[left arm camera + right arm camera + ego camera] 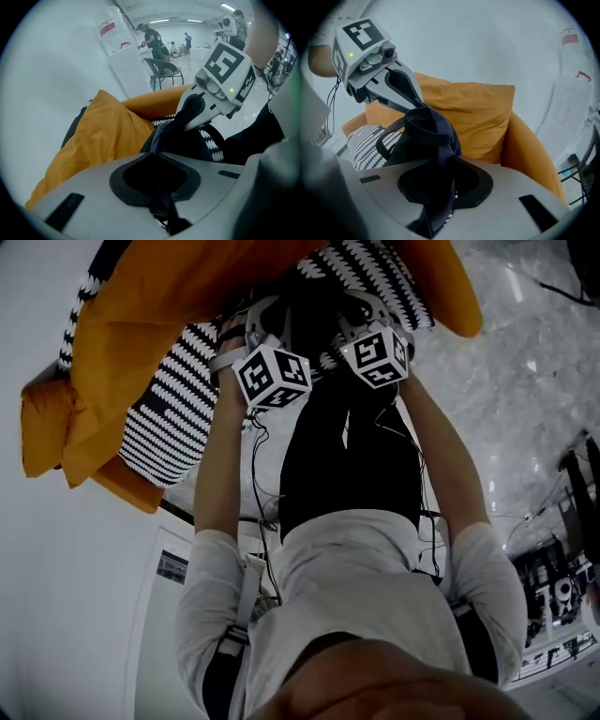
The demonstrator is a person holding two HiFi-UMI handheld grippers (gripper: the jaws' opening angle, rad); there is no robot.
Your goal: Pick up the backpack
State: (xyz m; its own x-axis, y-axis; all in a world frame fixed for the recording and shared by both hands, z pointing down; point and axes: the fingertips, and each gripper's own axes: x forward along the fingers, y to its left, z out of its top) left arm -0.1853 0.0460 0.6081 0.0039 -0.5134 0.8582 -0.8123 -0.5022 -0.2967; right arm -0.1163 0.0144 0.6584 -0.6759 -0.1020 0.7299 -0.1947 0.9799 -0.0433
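White wall (56, 596) and grey marbled floor (525, 381) are sitting behind a padded orange fabric armchair (150, 296) carrying a black-and-white patterned cushion (173, 409). Black fabric backpack (342, 456) is hanging by the seat front. Left gripper (157, 150) and right gripper (440, 159) are each clamping its dark top fabric.

I see the backpack (342, 460) black, no pattern; one cushion (150, 306) plain orange; 2nd cushion (169, 423) w/ rows of white marks on black; floor (525, 381) grey-white marble.
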